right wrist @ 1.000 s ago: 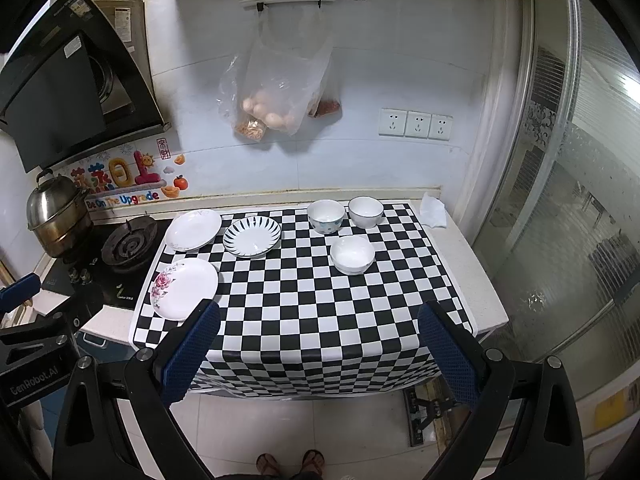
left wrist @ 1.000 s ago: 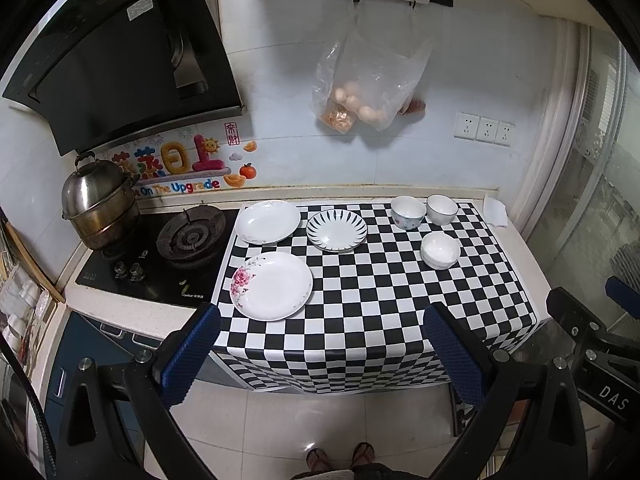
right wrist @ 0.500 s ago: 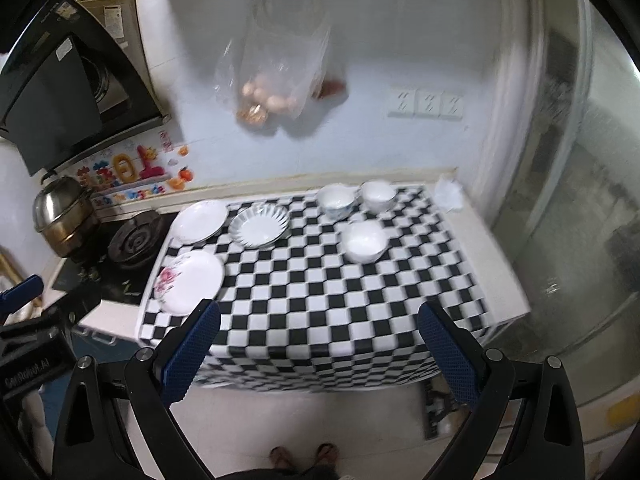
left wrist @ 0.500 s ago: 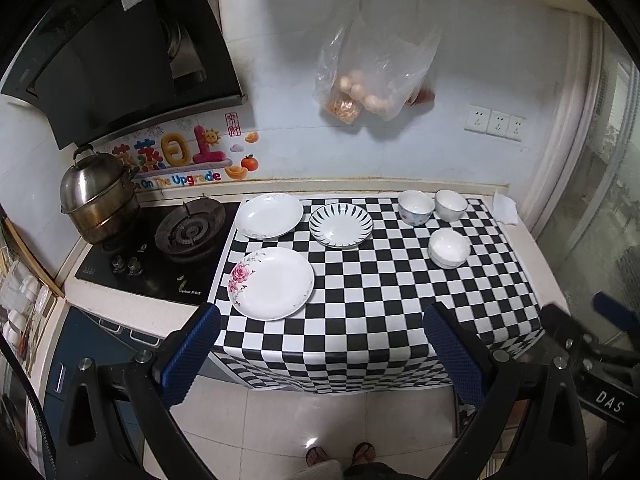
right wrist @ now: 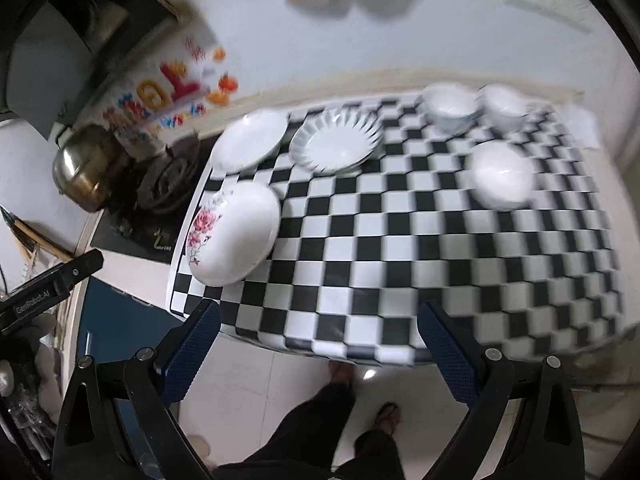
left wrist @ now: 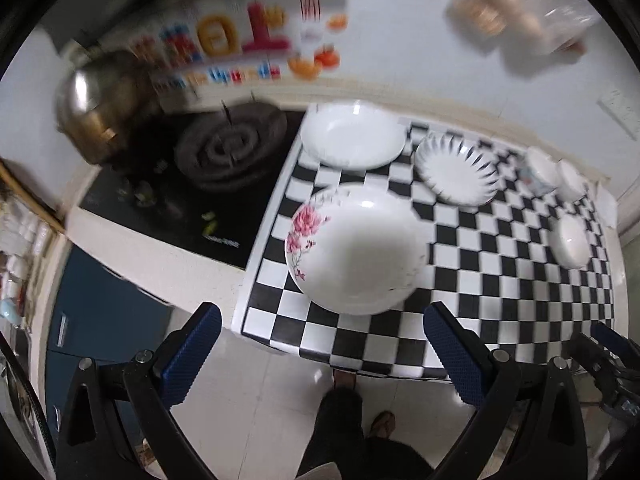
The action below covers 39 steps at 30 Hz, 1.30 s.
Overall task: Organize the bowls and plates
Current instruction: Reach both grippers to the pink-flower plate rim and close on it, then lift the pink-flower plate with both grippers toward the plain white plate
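Observation:
A white plate with a pink flower (left wrist: pixel 356 252) (right wrist: pixel 234 234) lies near the front left corner of the checkered counter (left wrist: pixel 480 312) (right wrist: pixel 400 264). Behind it are a plain white plate (left wrist: pixel 352 136) (right wrist: pixel 250 142) and a black-striped plate (left wrist: pixel 458 170) (right wrist: pixel 336 140). Three white bowls sit to the right: two at the back (right wrist: pixel 450 106) (right wrist: pixel 504 106) and one in front (left wrist: pixel 570 240) (right wrist: pixel 502 174). My left gripper (left wrist: pixel 320 354) is open and empty, just short of the counter edge below the flower plate. My right gripper (right wrist: pixel 318 350) is open and empty, before the counter's front edge.
A gas hob (left wrist: pixel 228 152) with a steel pot (left wrist: pixel 100 104) stands left of the counter. A bag of eggs (left wrist: pixel 516 12) hangs on the back wall. The person's legs and feet (right wrist: pixel 348 412) are on the tiled floor below. The other gripper's body shows at each view's side edge (right wrist: pixel 44 288).
Both grippers have moved forward and down toward the counter, the left toward the flower plate. Both views are now motion-blurred. The dishes have not moved.

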{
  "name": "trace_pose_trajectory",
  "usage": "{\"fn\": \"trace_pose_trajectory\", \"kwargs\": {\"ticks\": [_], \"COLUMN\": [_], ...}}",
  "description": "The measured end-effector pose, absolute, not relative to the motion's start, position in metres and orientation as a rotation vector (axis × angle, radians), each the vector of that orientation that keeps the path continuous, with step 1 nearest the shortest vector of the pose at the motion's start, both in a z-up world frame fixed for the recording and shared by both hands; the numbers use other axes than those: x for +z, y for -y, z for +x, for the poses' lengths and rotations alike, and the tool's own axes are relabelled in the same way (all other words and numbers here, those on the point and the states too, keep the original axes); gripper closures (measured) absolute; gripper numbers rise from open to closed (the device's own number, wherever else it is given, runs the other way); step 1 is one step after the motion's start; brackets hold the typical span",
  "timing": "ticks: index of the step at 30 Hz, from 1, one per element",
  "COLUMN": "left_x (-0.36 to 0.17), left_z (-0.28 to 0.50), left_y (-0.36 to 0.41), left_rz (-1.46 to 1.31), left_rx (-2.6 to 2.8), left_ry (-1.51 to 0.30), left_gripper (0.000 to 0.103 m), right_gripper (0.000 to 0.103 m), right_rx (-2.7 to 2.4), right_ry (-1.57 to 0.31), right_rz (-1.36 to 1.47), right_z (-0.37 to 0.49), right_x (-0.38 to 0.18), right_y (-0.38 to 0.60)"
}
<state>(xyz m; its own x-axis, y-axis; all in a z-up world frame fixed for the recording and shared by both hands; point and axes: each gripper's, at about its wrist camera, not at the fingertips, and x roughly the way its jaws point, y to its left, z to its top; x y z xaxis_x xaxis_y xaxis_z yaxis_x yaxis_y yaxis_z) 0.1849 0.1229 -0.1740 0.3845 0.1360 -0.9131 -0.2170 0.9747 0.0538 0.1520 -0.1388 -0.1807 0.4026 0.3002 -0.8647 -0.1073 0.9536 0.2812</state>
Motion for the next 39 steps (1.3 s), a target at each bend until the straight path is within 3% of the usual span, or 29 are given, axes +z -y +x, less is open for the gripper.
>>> {"fn": "trace_pose_trajectory", "kwargs": {"ticks": [8, 13, 15, 16, 18, 21, 22, 24, 26, 39], "left_x": [-0.275, -0.329, -0.343, -0.352, -0.362, -0.37, -0.371, -0.367, -0.361, -0.302], "left_z": [0.282, 0.322, 0.332, 0.337, 0.343, 0.347, 0.347, 0.347, 0.345, 0.327], "left_y": [-0.19, -0.218, -0.221, -0.22, -0.218, -0.212, -0.209, -0.206, -0.206, -0.14], "left_rz": [-0.102, -0.173, -0.167, -0.161, -0.144, -0.127, -0.118, -0.098, -0.098, -0.108], "left_rx": [0.156, 0.069, 0.035, 0.005, -0.019, -0.067, -0.07, -0.063, -0.054, -0.092], "left_ry": [-1.373, -1.493, -1.517, -1.539, -1.572, -1.604, -1.611, -1.599, -1.586, -1.517], "left_gripper": [0.002, 0.011, 0.022, 0.028, 0.051, 0.066, 0.067, 0.067, 0.069, 0.07], "right_gripper": [0.004, 0.015, 0.033, 0.036, 0.043, 0.056, 0.061, 0.081, 0.086, 0.087], "right_rx": [0.334, 0.324, 0.323, 0.33, 0.342, 0.358, 0.364, 0.371, 0.352, 0.357], "right_ry": [-1.371, -1.476, -1.52, -1.535, -1.562, -1.583, -1.595, -1.626, -1.627, -1.546], "right_rz": [0.264, 0.306, 0.322, 0.328, 0.352, 0.38, 0.39, 0.417, 0.404, 0.373], "right_z": [0.282, 0.331, 0.344, 0.347, 0.354, 0.356, 0.356, 0.356, 0.356, 0.34], "right_x": [-0.299, -0.353, -0.371, -0.376, -0.387, -0.396, -0.399, -0.407, -0.409, -0.381], "right_y": [0.063, 0.031, 0.021, 0.017, 0.011, 0.004, 0.004, 0.0, -0.002, 0.041]}}
